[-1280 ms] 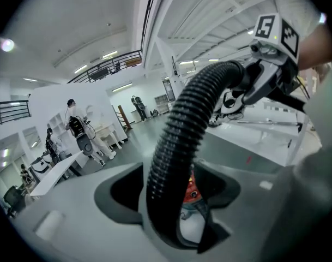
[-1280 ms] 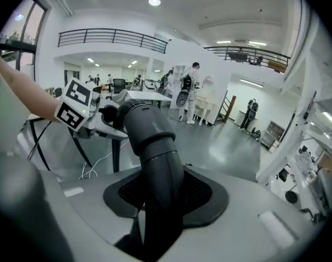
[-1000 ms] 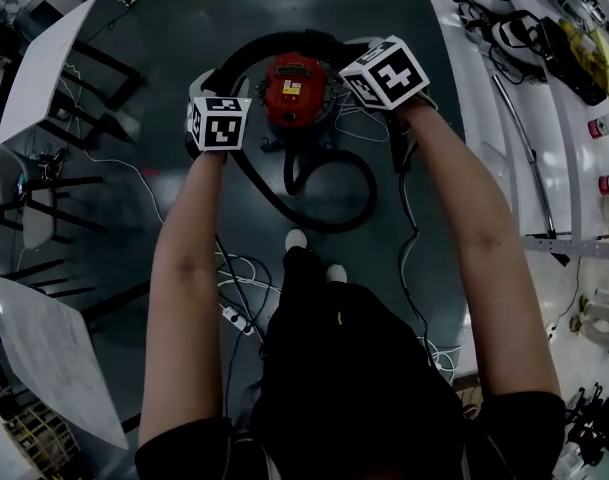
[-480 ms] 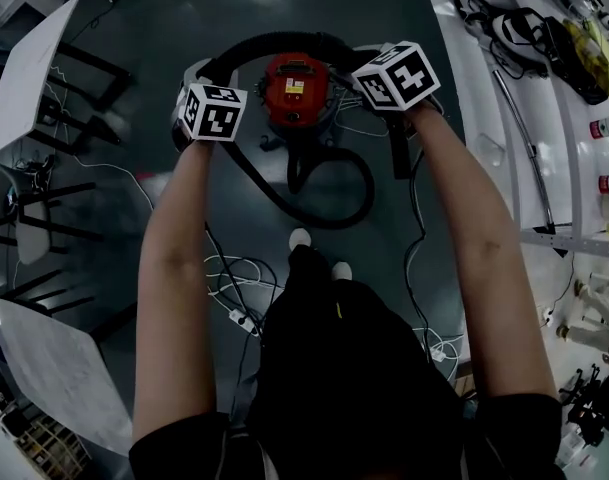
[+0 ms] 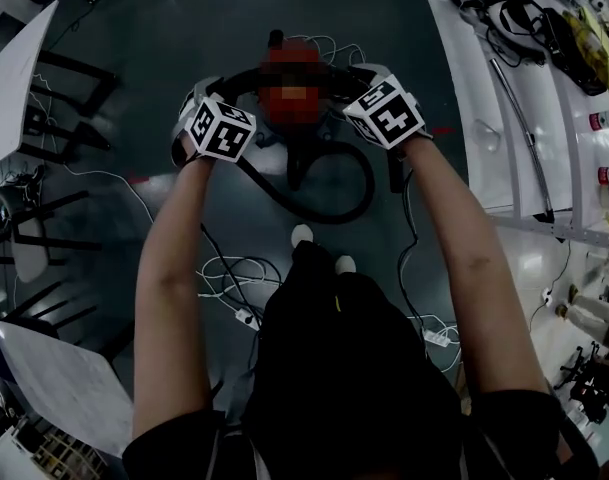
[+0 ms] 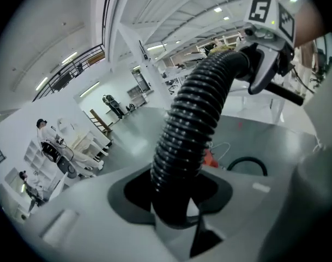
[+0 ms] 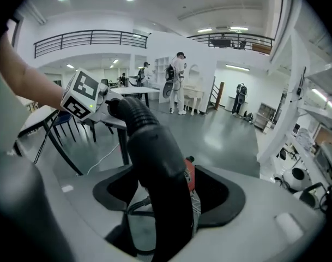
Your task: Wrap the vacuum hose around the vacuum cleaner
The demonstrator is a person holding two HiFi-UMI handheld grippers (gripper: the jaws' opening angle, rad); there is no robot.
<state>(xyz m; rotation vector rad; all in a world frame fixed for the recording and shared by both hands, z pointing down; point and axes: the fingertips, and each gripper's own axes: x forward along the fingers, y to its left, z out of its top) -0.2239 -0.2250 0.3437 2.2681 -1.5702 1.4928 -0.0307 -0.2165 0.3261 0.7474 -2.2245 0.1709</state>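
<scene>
The red vacuum cleaner (image 5: 290,106) stands on the dark floor ahead of my feet, with a mosaic patch over part of it. Its black ribbed hose (image 5: 356,200) loops on the floor in front and arcs over the machine between both grippers. My left gripper (image 5: 204,98) is shut on the ribbed hose (image 6: 192,119) at the machine's left. My right gripper (image 5: 372,80) is at the machine's right. Its jaws are opening, with the hose's smooth black cuff (image 7: 155,152) still between them. The red body (image 7: 189,179) shows just behind the cuff.
White and black cables (image 5: 234,268) and a power strip (image 5: 246,318) lie on the floor by my feet. White tables (image 5: 12,78) on black legs stand at the left. A long white bench (image 5: 519,118) with tools runs along the right. People stand far off in both gripper views.
Both grippers have drawn the hose arc from behind the vacuum cleaner to over its top, nearer to me. The cubes stand lower in the picture.
</scene>
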